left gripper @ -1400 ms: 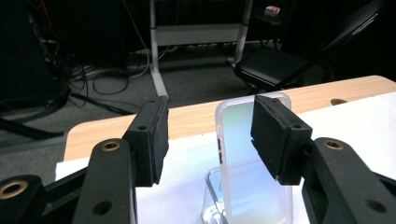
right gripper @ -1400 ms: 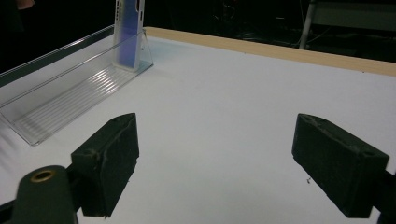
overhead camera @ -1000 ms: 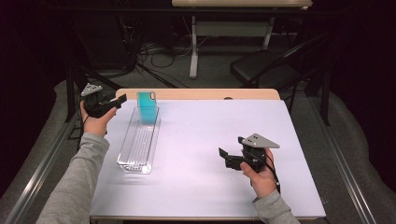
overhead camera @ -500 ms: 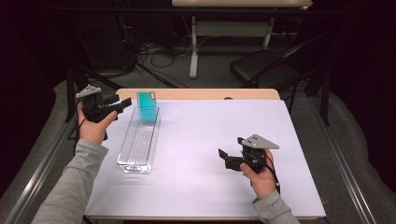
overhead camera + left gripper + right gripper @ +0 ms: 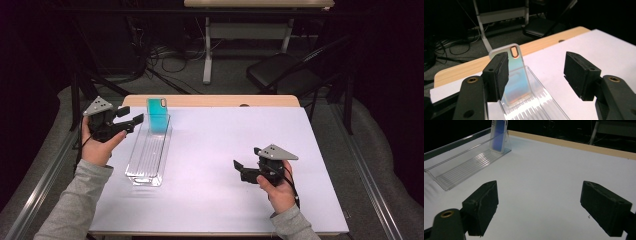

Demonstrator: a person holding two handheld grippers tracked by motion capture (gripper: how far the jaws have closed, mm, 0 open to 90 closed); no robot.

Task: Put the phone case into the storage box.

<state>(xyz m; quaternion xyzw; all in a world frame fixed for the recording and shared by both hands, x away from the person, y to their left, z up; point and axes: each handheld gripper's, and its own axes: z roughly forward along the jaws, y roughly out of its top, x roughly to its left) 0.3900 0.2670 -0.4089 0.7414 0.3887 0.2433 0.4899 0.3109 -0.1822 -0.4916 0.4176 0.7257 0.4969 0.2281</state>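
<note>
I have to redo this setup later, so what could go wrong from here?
1. The phone case stands upright at the far end of the clear tray; a nudge from the open left gripper close beside it might tip it over.
2. The tray looks light, so bumping it could slide it across the table.

A dim lab or recording room: white-covered counter [image 5: 225, 165], cables [image 5: 165, 55] sprawling across grey carpet, a black folding chair [image 5: 285, 75] beyond, another desk's legs [image 5: 207, 45] behind.
</note>
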